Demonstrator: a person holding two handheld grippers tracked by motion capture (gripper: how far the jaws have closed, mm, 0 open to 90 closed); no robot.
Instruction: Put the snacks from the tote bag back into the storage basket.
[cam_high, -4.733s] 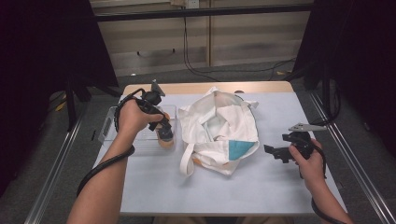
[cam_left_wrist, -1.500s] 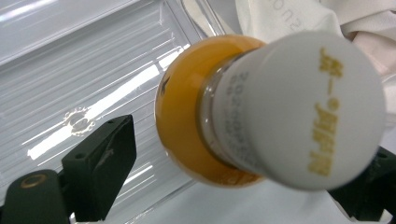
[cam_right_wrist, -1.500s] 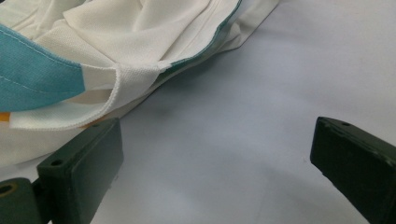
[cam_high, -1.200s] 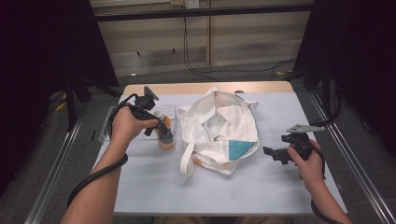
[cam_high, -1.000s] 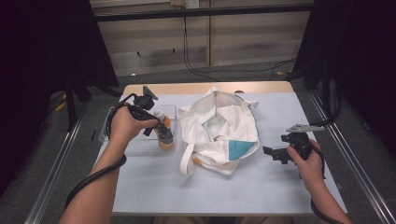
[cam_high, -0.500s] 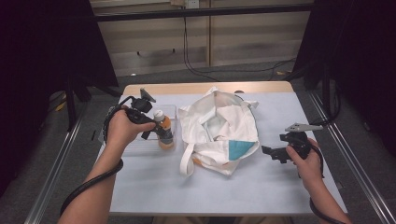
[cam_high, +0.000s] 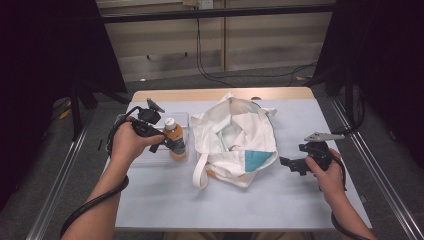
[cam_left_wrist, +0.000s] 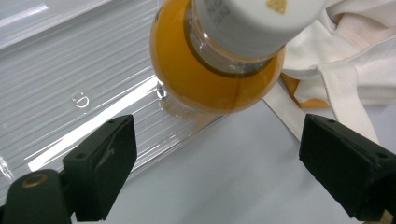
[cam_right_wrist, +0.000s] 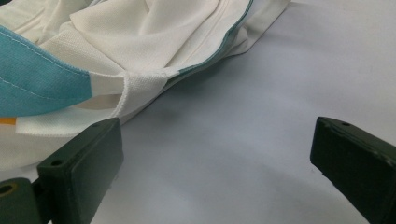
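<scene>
**Orange bottle at the tray edge, bag in the middle**

At the left, my left gripper (cam_left_wrist: 219, 172) has its jaws spread wide around nothing; the orange drink bottle (cam_high: 175, 140) stands just ahead of them at the near edge of the clear plastic tray (cam_high: 150, 157). Its white cap (cam_left_wrist: 257, 18) bears print I cannot read. The white tote bag (cam_high: 235, 140) lies open mid-table. My right gripper (cam_right_wrist: 215, 172) is also wide, over bare table (cam_high: 310, 115) beside the bag.

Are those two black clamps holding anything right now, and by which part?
Nothing. The left gripper stands open before the orange bottle; the right gripper is open beside the white bag.
</scene>
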